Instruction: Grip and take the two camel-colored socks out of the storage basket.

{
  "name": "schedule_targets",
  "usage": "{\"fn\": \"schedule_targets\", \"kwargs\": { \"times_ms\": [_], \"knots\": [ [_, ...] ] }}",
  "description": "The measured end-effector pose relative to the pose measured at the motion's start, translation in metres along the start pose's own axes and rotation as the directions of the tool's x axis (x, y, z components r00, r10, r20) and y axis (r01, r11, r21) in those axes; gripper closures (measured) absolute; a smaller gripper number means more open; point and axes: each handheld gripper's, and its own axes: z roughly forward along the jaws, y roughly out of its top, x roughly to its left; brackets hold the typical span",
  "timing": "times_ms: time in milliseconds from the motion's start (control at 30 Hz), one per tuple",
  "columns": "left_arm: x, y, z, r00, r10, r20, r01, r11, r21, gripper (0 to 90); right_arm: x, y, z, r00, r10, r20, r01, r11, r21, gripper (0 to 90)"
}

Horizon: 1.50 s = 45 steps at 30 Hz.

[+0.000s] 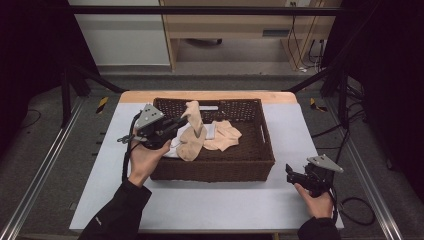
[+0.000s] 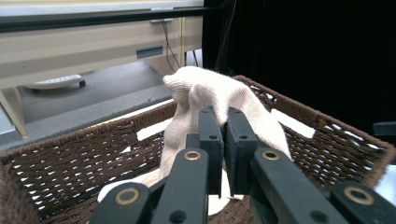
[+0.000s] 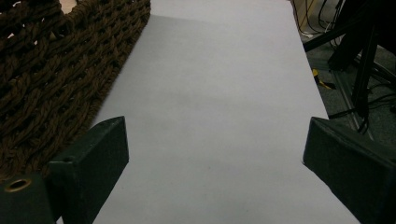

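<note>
Grey table, basket [image 1: 250,160] centred: left gripper [image 1: 181,121] pinching sock [image 1: 194,112] over it, thin hold risking slip; right gripper [image 1: 291,175] idling agape beside basket.

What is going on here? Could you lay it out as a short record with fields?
Setting: white table with a dark brown wicker basket on it
Basket contents: beige socks, one lying flat, plus some white cloth
Left gripper: jaws shut on a cream sock, lifting it above the basket
Right gripper: jaws wide apart, holding nothing, low over the table to the right of the basket
Likely activity: taking socks out of the basket, one at a time
</note>
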Motion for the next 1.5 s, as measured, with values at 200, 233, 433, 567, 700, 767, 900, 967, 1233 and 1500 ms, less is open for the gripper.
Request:
{"fn": "schedule_targets", "kwargs": {
  "times_ms": [200, 233, 433, 567, 700, 767, 900, 967, 1233, 1500],
  "knots": [
    [-0.008, -0.002, -0.026, 0.9998, 0.008, 0.019, -0.007, 0.9995, -0.031, 85.9, -0.001, 0.0, 0.0, 1.0, -0.003, 0.005, 0.003, 1.0, -0.002, 7.1],
    [-0.01, -0.003, -0.033, 0.9997, 0.002, 0.022, -0.001, 0.9994, -0.036, 85.9, -0.001, 0.0, -0.001, 1.0, -0.001, 0.006, 0.001, 1.0, 0.0, 7.1],
    [-0.016, -0.009, -0.047, 0.999, 0.0, 0.045, 0.002, 0.9991, -0.043, 85.9, -0.001, 0.0, -0.001, 1.0, -0.005, 0.008, 0.005, 1.0, 0.0, 7.1],
    [-0.023, -0.016, -0.056, 0.9975, -0.004, 0.071, 0.007, 0.9987, -0.05, 85.9, 0.0, 0.0, -0.001, 0.9999, -0.008, 0.007, 0.008, 1.0, -0.001, 7.2],
    [-0.034, -0.025, -0.065, 0.995, 0.0, 0.1, 0.005, 0.9985, -0.054, 85.9, 0.0, 0.0, -0.002, 1.0, -0.003, 0.004, 0.003, 1.0, -0.001, 7.2],
    [-0.038, -0.029, -0.068, 0.9945, 0.0, 0.105, 0.006, 0.9985, -0.054, 85.9, 0.0, 0.0, -0.002, 1.0, -0.002, 0.003, 0.002, 1.0, 0.0, 7.2],
    [-0.045, -0.036, -0.07, 0.9917, -0.003, 0.129, 0.009, 0.9989, -0.046, 85.9, 0.001, 0.0, -0.002, 1.0, -0.005, 0.001, 0.005, 1.0, 0.0, 7.3],
    [-0.048, -0.038, -0.07, 0.9913, 0.0, 0.132, 0.005, 0.9991, -0.043, 85.9, 0.001, 0.0, -0.002, 1.0, -0.004, 0.001, 0.004, 1.0, 0.0, 7.3],
    [-0.063, -0.057, -0.07, 0.9838, 0.003, 0.179, -0.003, 1.0, 0.004, 85.9, 0.001, -0.001, -0.003, 1.0, -0.006, -0.001, 0.006, 1.0, 0.003, 7.2],
    [-0.074, -0.074, -0.061, 0.9793, 0.006, 0.202, -0.021, 0.9972, 0.071, 85.9, 0.001, -0.001, -0.003, 1.0, -0.003, -0.004, 0.003, 1.0, 0.002, 7.3]
  ]
}}
